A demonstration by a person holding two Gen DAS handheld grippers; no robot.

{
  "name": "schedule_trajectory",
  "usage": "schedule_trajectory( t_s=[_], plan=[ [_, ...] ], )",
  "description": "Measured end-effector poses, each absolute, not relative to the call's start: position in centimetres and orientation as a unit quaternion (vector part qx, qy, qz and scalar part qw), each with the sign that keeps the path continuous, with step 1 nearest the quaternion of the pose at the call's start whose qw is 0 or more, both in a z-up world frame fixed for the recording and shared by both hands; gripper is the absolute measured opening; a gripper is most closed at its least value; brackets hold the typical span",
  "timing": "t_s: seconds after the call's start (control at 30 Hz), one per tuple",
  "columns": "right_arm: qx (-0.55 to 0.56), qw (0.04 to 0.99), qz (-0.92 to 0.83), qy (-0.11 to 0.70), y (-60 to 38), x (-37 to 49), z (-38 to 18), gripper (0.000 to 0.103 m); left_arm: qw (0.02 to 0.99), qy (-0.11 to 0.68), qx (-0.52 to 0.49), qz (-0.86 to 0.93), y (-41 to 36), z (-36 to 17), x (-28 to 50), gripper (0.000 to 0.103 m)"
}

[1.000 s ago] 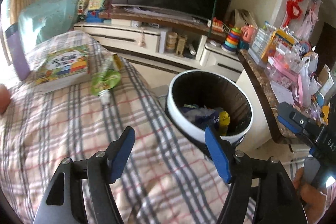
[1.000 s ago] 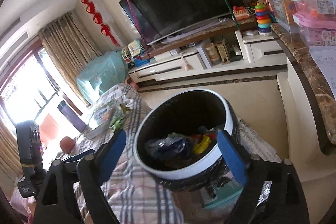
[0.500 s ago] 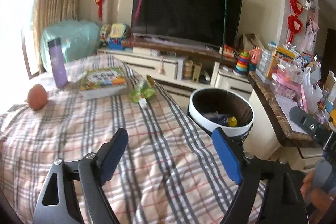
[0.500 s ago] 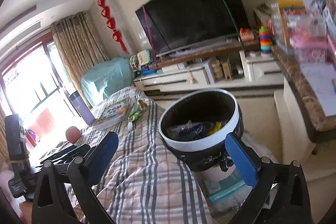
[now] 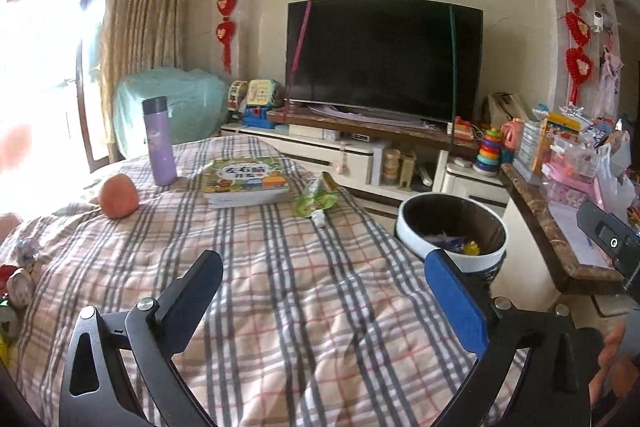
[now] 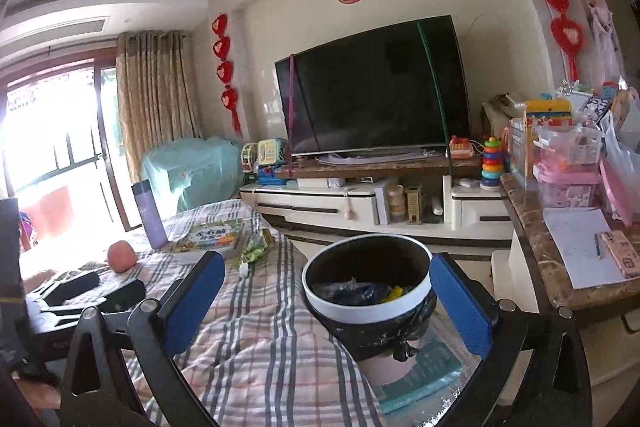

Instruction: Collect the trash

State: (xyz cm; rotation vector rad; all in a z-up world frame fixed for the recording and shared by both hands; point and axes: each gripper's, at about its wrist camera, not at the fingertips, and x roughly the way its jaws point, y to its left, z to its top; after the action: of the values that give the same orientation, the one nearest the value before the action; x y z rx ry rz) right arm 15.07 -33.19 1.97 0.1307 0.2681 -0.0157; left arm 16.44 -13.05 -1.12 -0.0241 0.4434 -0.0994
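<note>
Left wrist view shows our left tongs (image 5: 322,281) wide open and empty, like our right tongs (image 6: 326,293). The green pouch (image 5: 316,197) lies at twelve o'clock beside the book (image 5: 246,181); reaching carelessly, we might nudge it off the bed (image 5: 280,291), missing the bin (image 5: 450,233).

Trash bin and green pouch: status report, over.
Both grippers open, empty: left gripper, right gripper. Green pouch on the plaid blanket, beside the book. Trash bin unobstructed.
</note>
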Motion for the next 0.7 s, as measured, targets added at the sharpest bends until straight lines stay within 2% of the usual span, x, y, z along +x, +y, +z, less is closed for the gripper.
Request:
schedule_trajectory(
  t_s=[0.7],
  plan=[
    [0.055,0.988,-0.013,0.145,-32.2,14.6,-0.4,0.103,0.981,0.196,0.007,-0.005,-13.5,-2.4,14.5,0.102]
  ],
)
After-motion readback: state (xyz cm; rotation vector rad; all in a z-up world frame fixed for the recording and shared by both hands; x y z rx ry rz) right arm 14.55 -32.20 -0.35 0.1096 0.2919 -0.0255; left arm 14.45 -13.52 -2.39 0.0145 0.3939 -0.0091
